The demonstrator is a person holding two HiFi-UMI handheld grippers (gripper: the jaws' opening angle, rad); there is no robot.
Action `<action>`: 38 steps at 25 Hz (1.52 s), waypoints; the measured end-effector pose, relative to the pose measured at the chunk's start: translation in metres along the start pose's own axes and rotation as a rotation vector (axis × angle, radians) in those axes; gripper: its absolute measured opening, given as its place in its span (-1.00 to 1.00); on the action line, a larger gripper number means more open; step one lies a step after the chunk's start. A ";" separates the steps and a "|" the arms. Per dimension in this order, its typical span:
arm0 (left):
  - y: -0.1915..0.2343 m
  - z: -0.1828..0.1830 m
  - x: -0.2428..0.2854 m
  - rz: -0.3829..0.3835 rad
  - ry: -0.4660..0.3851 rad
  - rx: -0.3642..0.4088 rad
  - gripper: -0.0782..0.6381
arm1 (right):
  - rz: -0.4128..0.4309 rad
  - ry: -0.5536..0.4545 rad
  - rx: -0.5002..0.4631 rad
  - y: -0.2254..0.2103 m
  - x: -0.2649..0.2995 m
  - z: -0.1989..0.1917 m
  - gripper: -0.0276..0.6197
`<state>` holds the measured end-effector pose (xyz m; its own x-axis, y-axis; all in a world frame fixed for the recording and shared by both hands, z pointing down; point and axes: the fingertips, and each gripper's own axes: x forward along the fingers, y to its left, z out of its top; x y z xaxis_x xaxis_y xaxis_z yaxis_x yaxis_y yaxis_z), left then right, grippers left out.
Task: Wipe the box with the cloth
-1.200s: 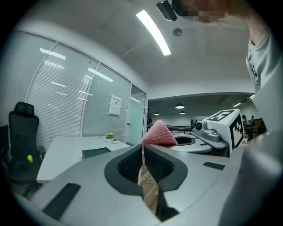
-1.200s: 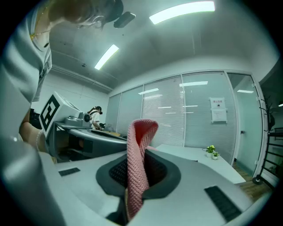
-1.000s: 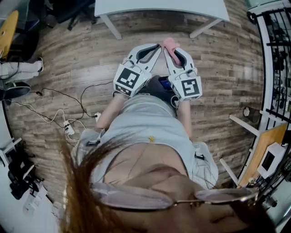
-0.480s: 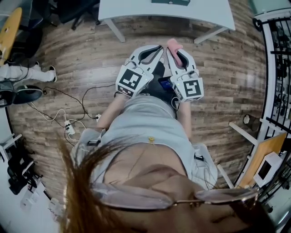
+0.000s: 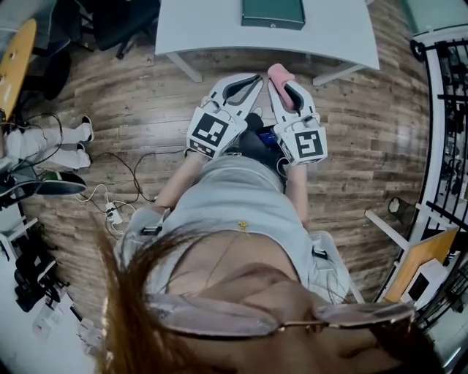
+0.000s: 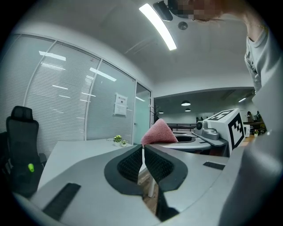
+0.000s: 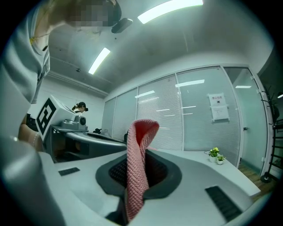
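A dark green box (image 5: 272, 12) lies on the white table (image 5: 212, 29) at the top of the head view. Both grippers are held side by side over the wooden floor, short of the table's near edge. My right gripper (image 5: 271, 79) is shut on a pink knitted cloth (image 5: 278, 72). The cloth (image 7: 137, 163) stands folded up between the jaws of my right gripper (image 7: 138, 152). My left gripper (image 5: 257, 75) is shut with nothing in it, its dark pads (image 6: 132, 164) pressed together. From my left gripper (image 6: 143, 148) the cloth (image 6: 159, 133) shows just ahead to the right.
A black office chair (image 5: 121, 18) stands at the table's left end. Cables and a power strip (image 5: 111, 212) lie on the floor at the left, near another person's feet (image 5: 51, 139). A dark shelving rack (image 5: 446, 109) lines the right side. Small potted plants (image 6: 118, 140) sit on the table.
The table has slid further into the head view and the green box has come into sight on it. Both grippers keep the same pose, the cloth still in the right one.
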<state>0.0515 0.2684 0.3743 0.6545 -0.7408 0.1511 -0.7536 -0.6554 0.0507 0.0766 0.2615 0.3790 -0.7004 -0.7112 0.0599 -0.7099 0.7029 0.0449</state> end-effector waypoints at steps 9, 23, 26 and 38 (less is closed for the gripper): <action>0.040 0.017 0.062 0.050 0.003 -0.019 -0.67 | 0.024 0.001 0.049 -0.065 0.045 0.003 -0.80; 0.091 0.029 0.139 0.149 0.013 -0.015 -0.67 | 0.138 -0.028 0.037 -0.136 0.103 0.006 -0.80; 0.097 0.029 0.154 0.157 0.010 -0.026 -0.67 | 0.151 -0.024 0.034 -0.150 0.111 0.004 -0.80; 0.116 0.028 0.185 0.174 0.032 -0.029 -0.67 | 0.156 -0.003 0.020 -0.176 0.131 -0.002 -0.80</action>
<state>0.0869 0.0505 0.3803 0.5123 -0.8373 0.1911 -0.8570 -0.5130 0.0496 0.1095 0.0447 0.3806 -0.8027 -0.5932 0.0615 -0.5935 0.8047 0.0153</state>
